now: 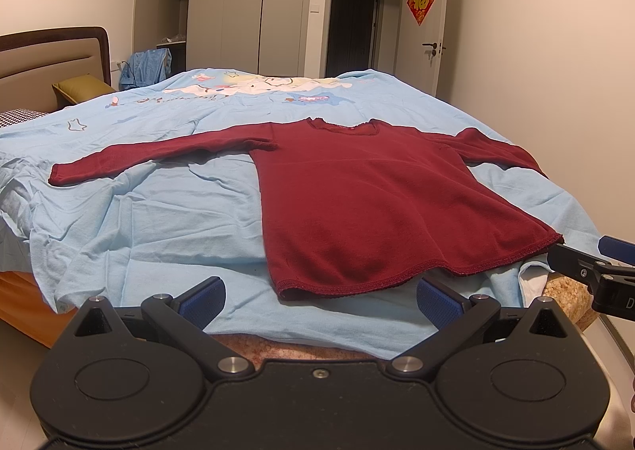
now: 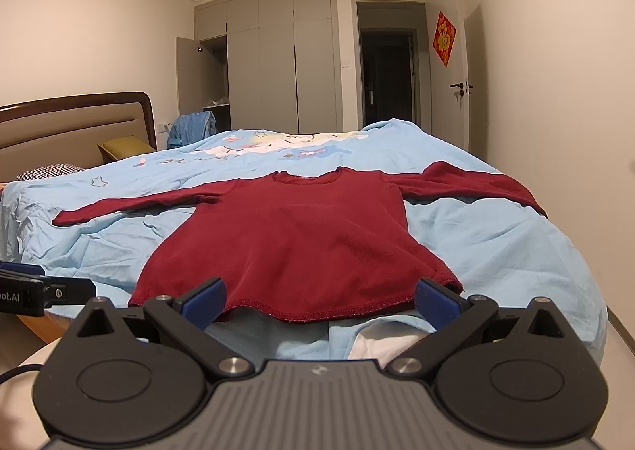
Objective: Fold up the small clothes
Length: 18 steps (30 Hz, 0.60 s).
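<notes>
**Inspector:** Dark red knit, long-sleeved: one small top [image 2: 293, 243] lies face up on the bed [image 2: 496, 251], spread flat over a light blue printed sheet [image 1: 166, 212]. Collar points to the far end, hem to the near edge, both sleeves out sideways. The left sleeve [image 1: 158, 156] lies straight; the right sleeve [image 2: 468, 182] runs towards the bed's side edge and appears to droop over it.

**Assistant:** And the tools?

**Inspector:** The left tool [image 1: 319, 297] is spread wide with nothing between its blue pads, hovering just short of the hem near the top's left corner. The right tool [image 2: 319, 299] is likewise wide apart and empty, facing the hem's middle to right corner. Each shows at the edge of the other's view, so they sit side by side along the near edge.

**Assistant:** Why that arrangement?

**Inspector:** In my judgement the garment is laid out flat so that the fold lines are readable, and the tools are posted at the hem because its two corners are the natural first pinch points. No fold is in place yet; the task is at its start.

**Assistant:** Concerns?

**Inspector:** The sheet is creased beneath the hem. A low pinch could take sheet along with knit. The drooping right sleeve may drag when lifted.
</notes>
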Tool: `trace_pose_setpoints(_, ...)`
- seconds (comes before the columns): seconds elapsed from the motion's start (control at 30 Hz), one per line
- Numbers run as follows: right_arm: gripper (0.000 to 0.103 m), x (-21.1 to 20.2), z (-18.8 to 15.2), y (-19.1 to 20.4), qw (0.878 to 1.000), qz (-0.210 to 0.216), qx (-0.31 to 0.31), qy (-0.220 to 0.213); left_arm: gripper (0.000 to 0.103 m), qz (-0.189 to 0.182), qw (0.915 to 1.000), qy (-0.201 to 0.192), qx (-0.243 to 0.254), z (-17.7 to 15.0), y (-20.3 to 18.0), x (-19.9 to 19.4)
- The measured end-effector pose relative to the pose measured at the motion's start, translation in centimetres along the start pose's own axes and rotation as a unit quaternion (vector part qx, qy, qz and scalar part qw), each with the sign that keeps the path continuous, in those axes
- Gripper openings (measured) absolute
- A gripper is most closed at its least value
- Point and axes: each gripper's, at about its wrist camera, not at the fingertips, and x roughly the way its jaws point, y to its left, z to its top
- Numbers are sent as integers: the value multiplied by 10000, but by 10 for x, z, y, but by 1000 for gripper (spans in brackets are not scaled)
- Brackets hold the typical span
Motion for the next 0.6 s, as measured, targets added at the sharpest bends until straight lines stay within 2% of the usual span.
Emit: trace_pose_setpoints(0.6, 103, 3, -2, 0, 10000, 10, 12, 38, 102, 1, 10000, 5, -2, 0, 0, 0)
